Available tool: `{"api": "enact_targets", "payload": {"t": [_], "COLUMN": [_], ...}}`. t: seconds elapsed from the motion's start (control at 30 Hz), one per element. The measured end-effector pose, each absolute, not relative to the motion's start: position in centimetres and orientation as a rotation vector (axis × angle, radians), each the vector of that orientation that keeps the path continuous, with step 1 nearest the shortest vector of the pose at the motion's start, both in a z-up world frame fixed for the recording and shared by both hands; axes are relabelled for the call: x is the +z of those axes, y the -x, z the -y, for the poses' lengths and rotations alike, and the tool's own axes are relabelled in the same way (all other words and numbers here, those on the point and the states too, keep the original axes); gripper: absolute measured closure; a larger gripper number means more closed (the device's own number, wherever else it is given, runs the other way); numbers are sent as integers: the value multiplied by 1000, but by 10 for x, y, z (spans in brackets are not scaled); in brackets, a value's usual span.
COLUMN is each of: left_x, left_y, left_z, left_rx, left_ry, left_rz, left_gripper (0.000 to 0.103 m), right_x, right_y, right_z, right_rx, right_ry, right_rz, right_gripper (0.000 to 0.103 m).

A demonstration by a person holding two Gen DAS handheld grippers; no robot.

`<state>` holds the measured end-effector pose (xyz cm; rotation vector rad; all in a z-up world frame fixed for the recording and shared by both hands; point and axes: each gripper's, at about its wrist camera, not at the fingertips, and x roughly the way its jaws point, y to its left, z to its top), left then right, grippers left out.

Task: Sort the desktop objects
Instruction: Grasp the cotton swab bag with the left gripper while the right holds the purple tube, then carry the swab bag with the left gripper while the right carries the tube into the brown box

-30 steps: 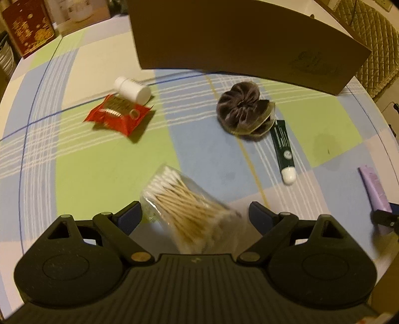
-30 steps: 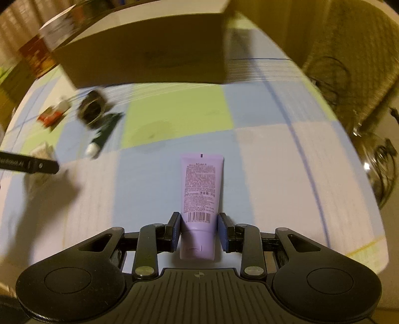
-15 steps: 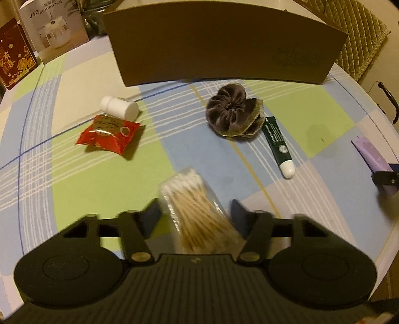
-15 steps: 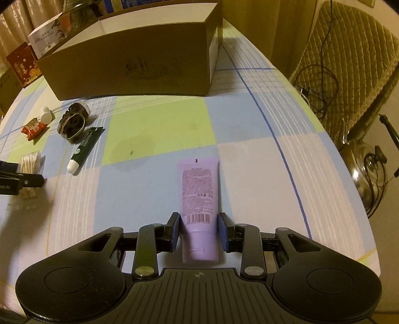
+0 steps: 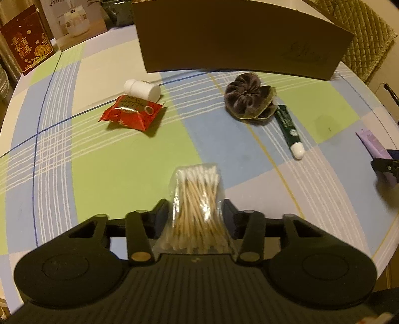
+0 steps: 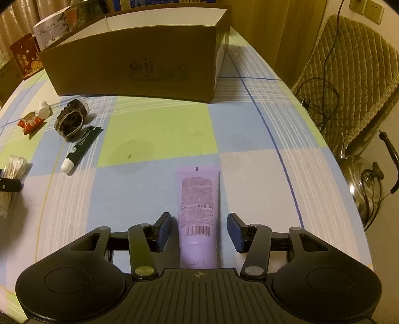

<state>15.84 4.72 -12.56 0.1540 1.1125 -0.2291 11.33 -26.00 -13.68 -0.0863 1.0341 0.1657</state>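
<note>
My left gripper (image 5: 195, 211) is shut on a clear bag of cotton swabs (image 5: 197, 197) above the checked tablecloth. My right gripper (image 6: 199, 230) is open, its fingers apart on either side of a purple tube (image 6: 198, 209) that lies flat on the cloth. A red snack packet (image 5: 131, 114), a white bottle (image 5: 142, 89), a dark scrunchie (image 5: 249, 98) and a green tube (image 5: 289, 129) lie on the table in front of a brown cardboard box (image 6: 139, 57), open on top.
A red gift box (image 5: 26, 49) and a white carton (image 5: 74, 22) stand at the far left. A quilted chair (image 6: 354, 82) and a metal kettle (image 6: 361, 179) are off the table's right edge. The table edge curves close on the right.
My left gripper closed on the bag of swabs and lifted it. My right gripper opened and let go of the purple tube, which now lies on the table.
</note>
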Motion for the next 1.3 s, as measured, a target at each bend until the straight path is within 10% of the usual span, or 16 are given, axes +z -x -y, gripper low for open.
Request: {"api": "enact_targets", "payload": {"t": [1.3], "left_x": [-91], "left_y": [-155], "left_z": [-28], "left_rx": [-237], "left_ry": [-177], "left_rz": [-1067], "left_gripper": [81], "right_x": [-105], "right_y": [-112], "right_z": [241], "right_rx": [311], "right_ry": [88], "right_rz": [-1000], "right_gripper": [73]}}
